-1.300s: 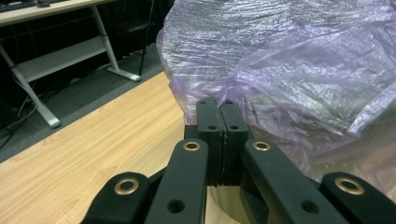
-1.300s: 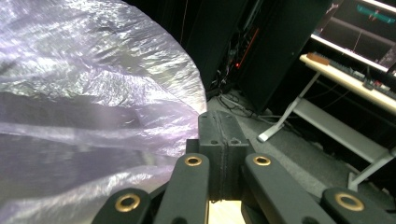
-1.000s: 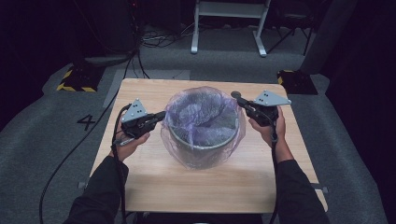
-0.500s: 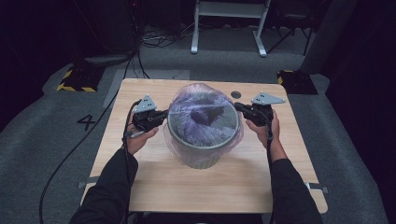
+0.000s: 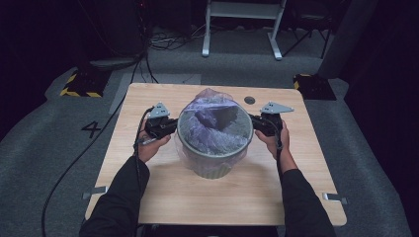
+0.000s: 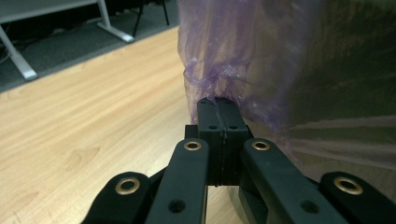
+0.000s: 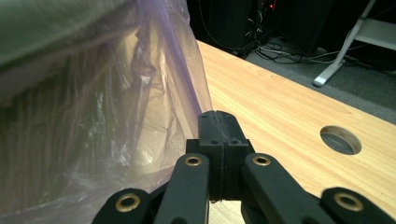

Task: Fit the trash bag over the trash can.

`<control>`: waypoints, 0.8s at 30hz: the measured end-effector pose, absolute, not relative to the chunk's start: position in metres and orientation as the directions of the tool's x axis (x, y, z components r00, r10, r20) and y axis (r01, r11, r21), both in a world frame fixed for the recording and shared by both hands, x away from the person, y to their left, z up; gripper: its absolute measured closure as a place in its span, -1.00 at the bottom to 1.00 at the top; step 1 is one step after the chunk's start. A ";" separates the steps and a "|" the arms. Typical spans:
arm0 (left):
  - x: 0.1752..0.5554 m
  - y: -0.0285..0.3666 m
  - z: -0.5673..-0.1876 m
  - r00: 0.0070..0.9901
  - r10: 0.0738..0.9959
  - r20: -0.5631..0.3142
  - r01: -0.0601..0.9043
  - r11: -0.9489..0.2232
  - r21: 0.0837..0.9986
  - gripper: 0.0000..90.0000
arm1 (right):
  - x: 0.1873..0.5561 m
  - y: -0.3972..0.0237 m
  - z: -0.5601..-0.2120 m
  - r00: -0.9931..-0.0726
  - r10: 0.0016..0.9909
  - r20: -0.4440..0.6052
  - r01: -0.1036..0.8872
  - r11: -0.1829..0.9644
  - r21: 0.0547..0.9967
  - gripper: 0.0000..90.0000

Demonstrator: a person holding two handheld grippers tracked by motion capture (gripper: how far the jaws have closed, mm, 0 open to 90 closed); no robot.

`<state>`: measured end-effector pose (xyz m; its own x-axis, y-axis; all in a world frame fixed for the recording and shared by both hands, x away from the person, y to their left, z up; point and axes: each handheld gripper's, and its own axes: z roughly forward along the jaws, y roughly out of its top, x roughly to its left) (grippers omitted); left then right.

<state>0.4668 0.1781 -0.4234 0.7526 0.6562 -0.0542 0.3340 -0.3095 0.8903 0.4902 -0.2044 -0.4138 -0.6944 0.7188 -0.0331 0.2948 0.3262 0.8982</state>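
A grey-green round bin point(image 5: 212, 167) stands mid-table with a thin purple plastic bag point(image 5: 213, 126) lining it and folded over its rim. My left gripper point(image 5: 174, 126) is at the bin's left side, jaws shut on a gathered bit of the bag point(image 6: 205, 74), which bunches at its tips point(image 6: 217, 101). On the bin's right side, my right gripper point(image 5: 252, 120) is shut, and the bag's edge point(image 7: 182, 79) runs down into its closed tips point(image 7: 217, 115). The bin's wall point(image 6: 345, 70) rises close behind the film.
The wooden table point(image 5: 163, 197) has a round hole point(image 5: 249, 100) at its back right, close to my right gripper point(image 7: 341, 140). A white frame point(image 5: 242, 24) and cables lie on the floor behind. A black-and-yellow block point(image 5: 79, 84) sits at the left.
Both hands have come down along the bin's sides with the bag's edge. The bag, loose and puffed before, now lies tighter over the rim.
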 end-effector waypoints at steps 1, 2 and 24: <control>0.468 0.177 -0.426 0.754 0.654 -0.058 0.343 -0.318 0.884 0.99 | 0.491 -0.204 -0.416 -0.693 0.720 -0.025 0.306 0.325 0.895 1.00; 0.469 0.177 -0.428 0.753 0.655 -0.065 0.352 -0.317 0.881 0.99 | 0.491 -0.204 -0.416 -0.693 0.720 -0.025 0.306 0.325 0.895 1.00; 0.465 0.186 -0.448 0.738 0.671 -0.062 0.411 -0.376 0.830 0.98 | 0.486 -0.213 -0.438 -0.689 0.724 0.010 0.365 0.335 0.868 1.00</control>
<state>0.4653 0.1863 -0.4483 0.7385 0.6714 -0.0621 0.4115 -0.3757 0.8304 0.4860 -0.2132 -0.4376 -0.6894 0.7243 0.0104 0.3654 0.3354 0.8683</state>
